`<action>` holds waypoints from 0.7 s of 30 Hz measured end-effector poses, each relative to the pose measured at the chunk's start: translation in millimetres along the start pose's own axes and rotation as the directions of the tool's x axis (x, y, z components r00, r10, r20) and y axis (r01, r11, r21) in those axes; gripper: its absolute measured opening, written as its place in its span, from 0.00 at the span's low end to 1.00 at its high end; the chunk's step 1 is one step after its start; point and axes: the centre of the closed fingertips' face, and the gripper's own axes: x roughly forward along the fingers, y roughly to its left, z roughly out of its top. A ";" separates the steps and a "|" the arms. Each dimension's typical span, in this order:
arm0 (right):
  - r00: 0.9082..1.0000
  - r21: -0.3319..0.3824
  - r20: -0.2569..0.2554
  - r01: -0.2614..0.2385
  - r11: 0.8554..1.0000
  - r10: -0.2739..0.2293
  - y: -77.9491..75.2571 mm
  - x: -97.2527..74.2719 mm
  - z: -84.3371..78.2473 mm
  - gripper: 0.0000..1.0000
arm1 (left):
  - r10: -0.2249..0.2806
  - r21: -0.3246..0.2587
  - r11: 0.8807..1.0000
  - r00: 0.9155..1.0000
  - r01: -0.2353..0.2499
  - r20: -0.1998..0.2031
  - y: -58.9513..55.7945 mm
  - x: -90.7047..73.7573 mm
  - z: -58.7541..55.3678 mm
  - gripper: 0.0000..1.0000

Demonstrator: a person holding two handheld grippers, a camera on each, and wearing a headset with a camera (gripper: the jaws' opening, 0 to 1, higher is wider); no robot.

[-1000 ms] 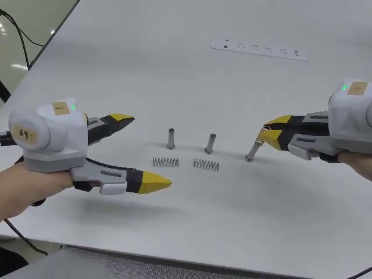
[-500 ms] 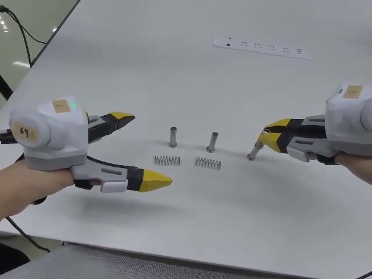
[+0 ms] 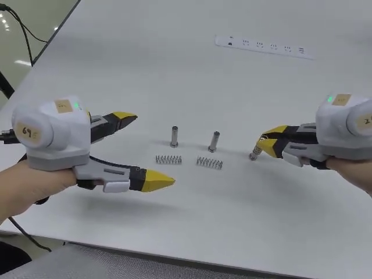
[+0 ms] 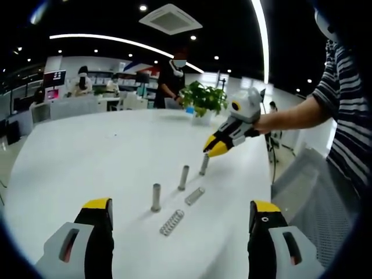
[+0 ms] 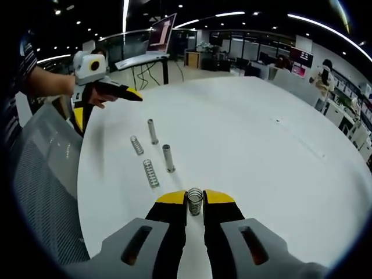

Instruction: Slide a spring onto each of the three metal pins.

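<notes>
Fingers [image 5: 172, 200] of the right gripper [image 3: 268, 142] pinch a spring [image 5: 195, 201] at the top of the right pin [image 3: 254, 153]. Left gripper [image 3: 142, 150] hovers with jaws spread wide, left of the bare left pin [image 3: 174, 136] and middle pin [image 3: 214, 141]. Two loose springs [image 3: 168, 160] lie on the table [image 3: 192, 70] just near of them.

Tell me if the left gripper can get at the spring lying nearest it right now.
Probably yes. The left gripper is open, and bare table lies between it and that spring; the pin stands behind the spring.
</notes>
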 end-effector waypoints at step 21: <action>1.000 0.017 -0.013 -0.001 1.000 0.001 4.5 10.3 -10.0 0.08 | 0.003 -0.007 1.000 1.000 -0.003 0.004 1.6 0.4 1.2 0.94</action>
